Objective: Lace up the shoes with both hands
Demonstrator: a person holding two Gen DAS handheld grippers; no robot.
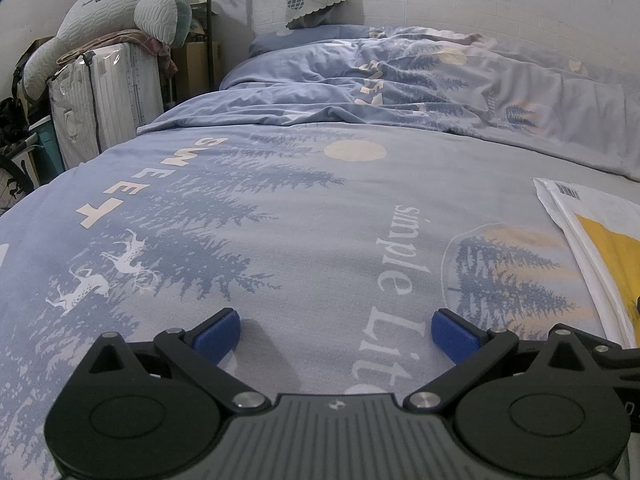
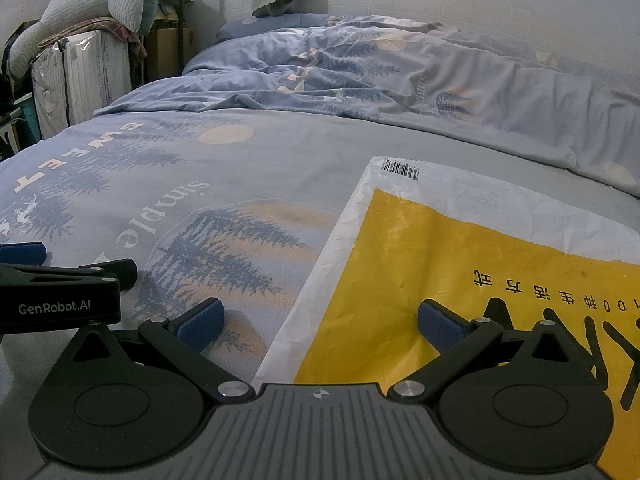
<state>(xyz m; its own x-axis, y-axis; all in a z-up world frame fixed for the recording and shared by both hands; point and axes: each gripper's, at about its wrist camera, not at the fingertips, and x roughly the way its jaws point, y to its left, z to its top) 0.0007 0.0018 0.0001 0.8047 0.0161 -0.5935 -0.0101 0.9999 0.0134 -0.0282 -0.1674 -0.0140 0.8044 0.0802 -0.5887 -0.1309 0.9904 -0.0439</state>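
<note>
Both black blue-padded tools, left tool (image 1: pixel 336 334) and right tool (image 2: pixel 320 320), gape wide, empty, over blue tree-print bed (image 1: pixel 304 216); no shoe visible, probably staging.

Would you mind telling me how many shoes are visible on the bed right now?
0. Neither view shows a shoe: only the blue bedsheet and a yellow-and-white mailer bag beside both open claws. Shoes may lie outside the frames.

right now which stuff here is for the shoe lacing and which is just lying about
For the job:
- left gripper, open
- right gripper, open
- no shoe or lace in view

Lying about:
- yellow-and-white mailer bag
- bedsheet
- crumpled duvet
- plush toy
- suitcase
</note>
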